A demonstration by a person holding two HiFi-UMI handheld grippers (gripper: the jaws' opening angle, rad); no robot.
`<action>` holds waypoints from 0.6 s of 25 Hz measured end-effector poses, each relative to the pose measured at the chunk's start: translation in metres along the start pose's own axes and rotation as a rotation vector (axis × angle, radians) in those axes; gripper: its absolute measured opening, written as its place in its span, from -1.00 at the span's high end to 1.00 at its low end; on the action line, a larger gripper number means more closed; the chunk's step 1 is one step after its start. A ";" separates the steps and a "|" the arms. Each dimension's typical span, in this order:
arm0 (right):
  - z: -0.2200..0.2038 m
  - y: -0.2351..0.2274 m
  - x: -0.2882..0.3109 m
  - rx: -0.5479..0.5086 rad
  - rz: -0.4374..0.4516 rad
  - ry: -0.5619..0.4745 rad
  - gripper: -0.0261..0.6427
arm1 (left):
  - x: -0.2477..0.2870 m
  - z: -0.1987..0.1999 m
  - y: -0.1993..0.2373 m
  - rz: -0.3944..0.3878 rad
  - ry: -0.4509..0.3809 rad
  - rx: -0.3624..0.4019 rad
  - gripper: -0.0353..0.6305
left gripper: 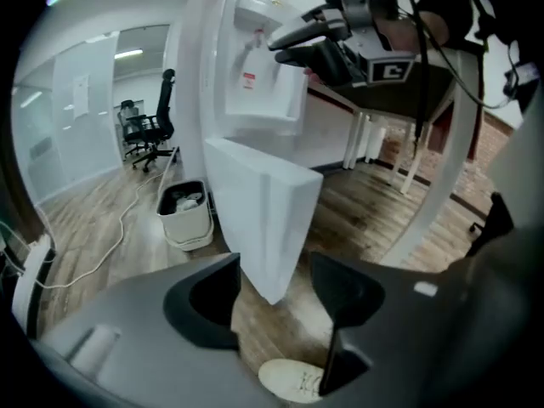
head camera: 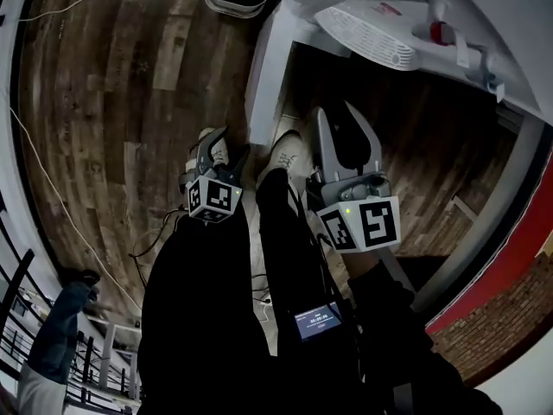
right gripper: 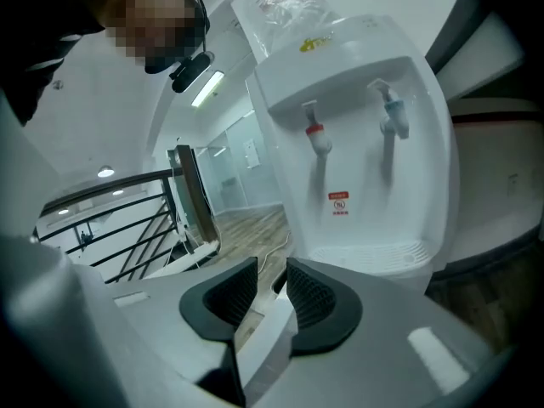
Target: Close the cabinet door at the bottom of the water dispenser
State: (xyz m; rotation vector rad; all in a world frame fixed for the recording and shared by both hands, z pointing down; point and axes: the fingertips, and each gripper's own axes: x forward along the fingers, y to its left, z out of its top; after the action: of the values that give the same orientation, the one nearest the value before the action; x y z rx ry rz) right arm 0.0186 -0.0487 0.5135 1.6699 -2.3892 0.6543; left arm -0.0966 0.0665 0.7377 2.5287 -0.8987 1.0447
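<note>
The white water dispenser (head camera: 406, 24) stands at the top right of the head view, with a red tap (right gripper: 316, 136) and a blue tap (right gripper: 393, 113) over its drip tray (head camera: 371, 35). Its white cabinet door (head camera: 266, 72) stands swung out over the wooden floor. My left gripper (head camera: 220, 145) hangs open just left of the door's lower end; through its jaws (left gripper: 274, 266) I see the door (left gripper: 263, 211) edge-on, a little ahead and untouched. My right gripper (head camera: 335, 111) is open, with a narrow gap (right gripper: 270, 270), in front of the dark cabinet opening.
A white waste bin (left gripper: 185, 213) stands on the floor left of the dispenser, with a cable (left gripper: 102, 245) trailing past it. A black office chair (left gripper: 153, 121) is farther back. A table with white legs (left gripper: 408, 160) stands to the right. A black railing (right gripper: 127, 228) runs behind. My shoes (head camera: 285, 150) are near the door.
</note>
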 end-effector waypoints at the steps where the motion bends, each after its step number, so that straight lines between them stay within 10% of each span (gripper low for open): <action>1: -0.008 -0.003 0.002 0.001 0.001 0.010 0.60 | 0.007 -0.007 -0.006 -0.023 0.006 0.014 0.11; 15: -0.056 -0.042 -0.012 0.037 -0.047 0.051 0.50 | 0.062 0.014 -0.031 -0.080 -0.046 0.084 0.21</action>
State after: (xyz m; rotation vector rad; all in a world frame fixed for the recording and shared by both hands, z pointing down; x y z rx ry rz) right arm 0.0549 -0.0261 0.5704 1.6972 -2.3090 0.7293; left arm -0.0360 0.0567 0.7716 2.6445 -0.7733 1.0237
